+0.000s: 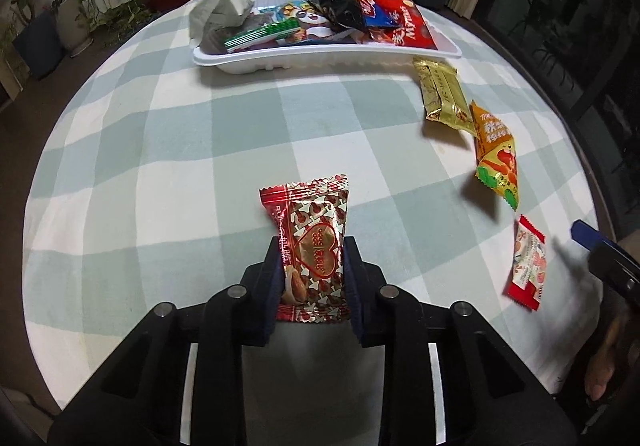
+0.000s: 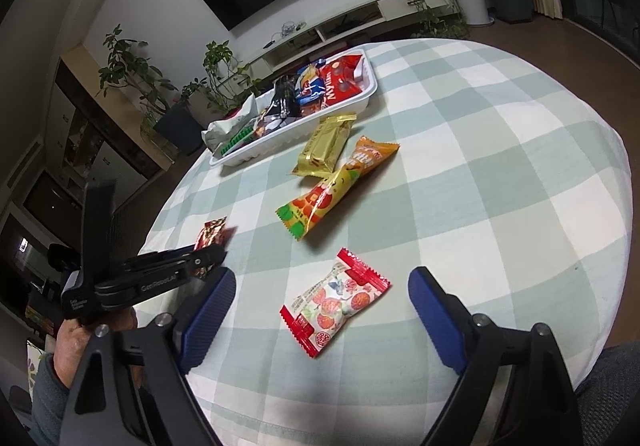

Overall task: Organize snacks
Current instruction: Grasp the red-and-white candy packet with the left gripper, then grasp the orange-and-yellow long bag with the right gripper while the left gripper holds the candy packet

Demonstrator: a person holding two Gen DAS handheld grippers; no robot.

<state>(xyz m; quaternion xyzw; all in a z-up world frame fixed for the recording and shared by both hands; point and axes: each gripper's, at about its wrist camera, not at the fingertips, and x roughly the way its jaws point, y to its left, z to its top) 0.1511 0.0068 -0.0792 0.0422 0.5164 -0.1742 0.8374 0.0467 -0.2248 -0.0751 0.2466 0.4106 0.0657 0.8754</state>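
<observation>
Four loose snack packets; one filled tray.

My ribbed blue rubber pads look matt; the red foil snack packet glossy; the checked green-and-white tablecloth woven, matt.

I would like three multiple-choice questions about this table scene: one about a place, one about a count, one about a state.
1. Where does the gold packet lie?
A. inside the tray
B. on the tablecloth beside the white tray
C. on the floor

2. How many snack packets lie on the cloth outside the tray?
A. two
B. four
C. six

3. How does the left gripper stand?
A. wide open over nothing
B. out of sight
C. closed on the red heart-print packet

Answers: 1 B, it rests on the checks just outside the rim. 2 B, gold, orange, red-and-white, heart-print. 3 C, both pads press its sides.
</observation>
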